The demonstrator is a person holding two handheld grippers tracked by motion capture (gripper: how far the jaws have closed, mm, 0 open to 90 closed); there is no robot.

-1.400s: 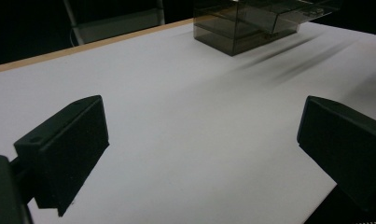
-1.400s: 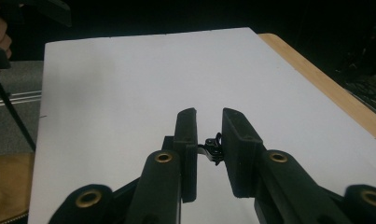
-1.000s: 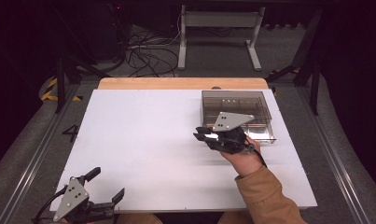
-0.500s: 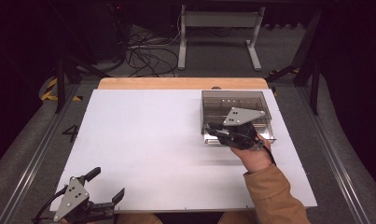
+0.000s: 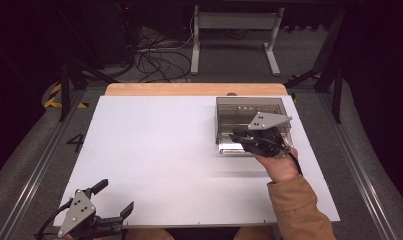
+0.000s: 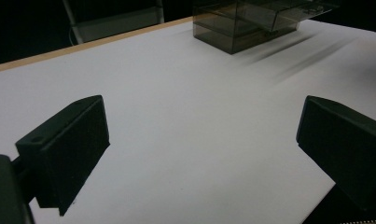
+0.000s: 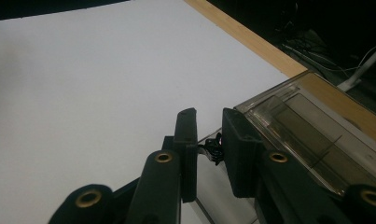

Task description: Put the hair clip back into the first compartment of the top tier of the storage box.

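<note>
A smoky clear plastic box [image 5: 249,107] stands at the table's far right, with a shiny clear tray part [image 5: 229,148] at its near side. My right gripper [image 5: 235,135] is held by a hand over that near part and points left. In the right gripper view its jaws [image 7: 209,140] stand almost together with a small black wiry object [image 7: 214,150] pinched between the pads, right beside the box [image 7: 307,140]. My left gripper [image 5: 116,195] rests at the table's near left corner, open with nothing between its jaws [image 6: 199,140]. The box [image 6: 251,23] shows far off in the left gripper view.
The white tabletop [image 5: 154,150] has a wooden strip [image 5: 189,89] along its far edge. Beyond it are cables [image 5: 154,60] on the floor and a metal stand [image 5: 234,30]. A sleeve [image 5: 299,210] comes in at the bottom right.
The right gripper has moved to the right, from beside the box's near left corner to over its near side. The left gripper has stayed put.
</note>
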